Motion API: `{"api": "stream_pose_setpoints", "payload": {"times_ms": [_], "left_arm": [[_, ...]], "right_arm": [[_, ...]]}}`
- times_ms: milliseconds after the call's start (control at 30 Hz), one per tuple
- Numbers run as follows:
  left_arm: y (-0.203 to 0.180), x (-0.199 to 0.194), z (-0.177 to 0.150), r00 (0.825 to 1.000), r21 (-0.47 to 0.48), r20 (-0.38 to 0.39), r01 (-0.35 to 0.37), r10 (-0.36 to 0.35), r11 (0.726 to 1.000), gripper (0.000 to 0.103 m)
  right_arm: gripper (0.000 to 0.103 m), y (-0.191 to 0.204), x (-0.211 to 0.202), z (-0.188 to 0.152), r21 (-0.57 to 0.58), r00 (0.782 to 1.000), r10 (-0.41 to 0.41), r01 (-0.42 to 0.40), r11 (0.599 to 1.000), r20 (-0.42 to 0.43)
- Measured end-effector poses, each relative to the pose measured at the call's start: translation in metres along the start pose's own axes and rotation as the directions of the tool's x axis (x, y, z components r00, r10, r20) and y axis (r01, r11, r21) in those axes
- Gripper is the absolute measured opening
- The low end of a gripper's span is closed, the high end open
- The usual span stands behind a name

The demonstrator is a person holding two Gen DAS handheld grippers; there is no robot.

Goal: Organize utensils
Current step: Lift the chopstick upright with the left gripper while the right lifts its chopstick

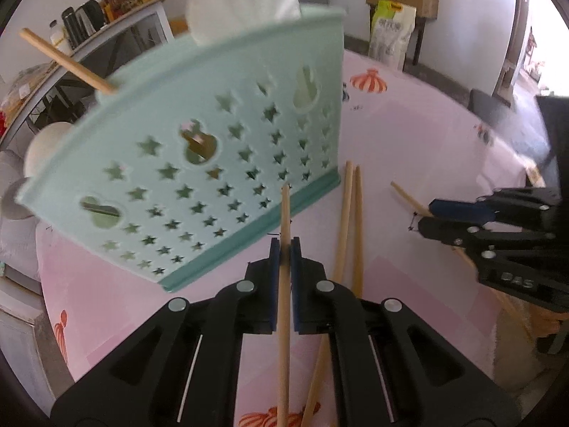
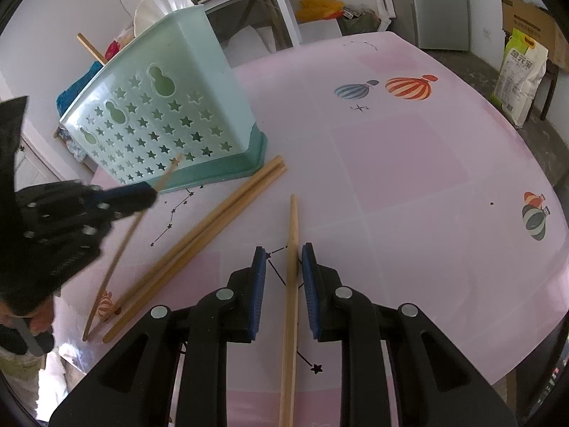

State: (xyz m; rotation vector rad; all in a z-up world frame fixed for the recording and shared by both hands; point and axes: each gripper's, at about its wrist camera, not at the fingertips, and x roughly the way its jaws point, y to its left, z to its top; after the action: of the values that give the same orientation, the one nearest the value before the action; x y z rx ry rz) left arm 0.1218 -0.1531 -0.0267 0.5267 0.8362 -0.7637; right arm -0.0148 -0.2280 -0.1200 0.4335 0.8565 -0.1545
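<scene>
A chopstick [image 1: 284,284] is clamped in the left gripper [image 1: 284,252], raised near the green utensil holder [image 1: 199,163]. Right gripper [image 2: 284,274] straddles another chopstick [image 2: 292,284] on the table, jaws apart, not pinching. Next, prob.: clamped stick lifted over holder rim & dropped in.

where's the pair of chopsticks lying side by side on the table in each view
Left wrist view: the pair of chopsticks runs up the centre-right, just right of the left gripper, tips near the holder's corner.
Right wrist view: the same pair lies diagonally left of centre, from lower left up towards the holder's base.
Shared landmark: the green utensil holder with star cut-outs.
</scene>
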Motion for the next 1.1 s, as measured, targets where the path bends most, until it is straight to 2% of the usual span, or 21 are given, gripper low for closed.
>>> {"api": "stream_pose_setpoints", "payload": {"times_ms": [100,300,467,600,800,933,1000,1100], "left_arm": [[0.007,-0.017,-0.003,0.999,-0.016,0.035,-0.007,0.008,1.000,0.004],[0.021,-0.059,-0.006,0.992,-0.064,0.123,-0.007,0.015,0.998,0.004],[0.033,-0.102,-0.001,0.973,-0.114,0.228,0.004,0.022,0.993,0.004],[0.047,-0.146,0.006,0.937,-0.158,0.346,0.008,0.048,0.987,0.003],[0.060,-0.190,0.021,0.879,-0.188,0.474,0.046,0.050,0.981,0.000],[0.067,-0.209,0.034,0.841,-0.200,0.539,0.074,0.047,0.977,0.000],[0.068,-0.212,0.042,0.830,-0.203,0.556,0.080,0.048,0.976,0.000],[0.067,-0.205,0.050,0.835,-0.199,0.549,0.080,0.043,0.977,0.000]], "right_arm": [[0.020,0.004,0.002,0.002,-0.026,1.000,-0.025,0.025,0.999,0.000],[0.007,0.008,0.001,0.001,-0.064,0.997,-0.079,0.079,0.995,0.006],[0.007,0.001,-0.022,0.005,-0.027,0.998,-0.015,0.017,0.999,0.064],[0.007,-0.002,-0.048,0.011,0.008,0.989,0.079,-0.081,0.997,0.128],[0.007,0.003,-0.083,0.020,0.004,0.966,0.135,-0.139,0.990,0.221],[0.007,0.007,-0.110,0.028,-0.014,0.942,0.150,-0.153,0.988,0.301],[0.007,0.009,-0.118,0.032,-0.021,0.933,0.152,-0.153,0.988,0.326],[0.007,0.009,-0.125,0.035,-0.026,0.926,0.153,-0.153,0.988,0.345]]}}
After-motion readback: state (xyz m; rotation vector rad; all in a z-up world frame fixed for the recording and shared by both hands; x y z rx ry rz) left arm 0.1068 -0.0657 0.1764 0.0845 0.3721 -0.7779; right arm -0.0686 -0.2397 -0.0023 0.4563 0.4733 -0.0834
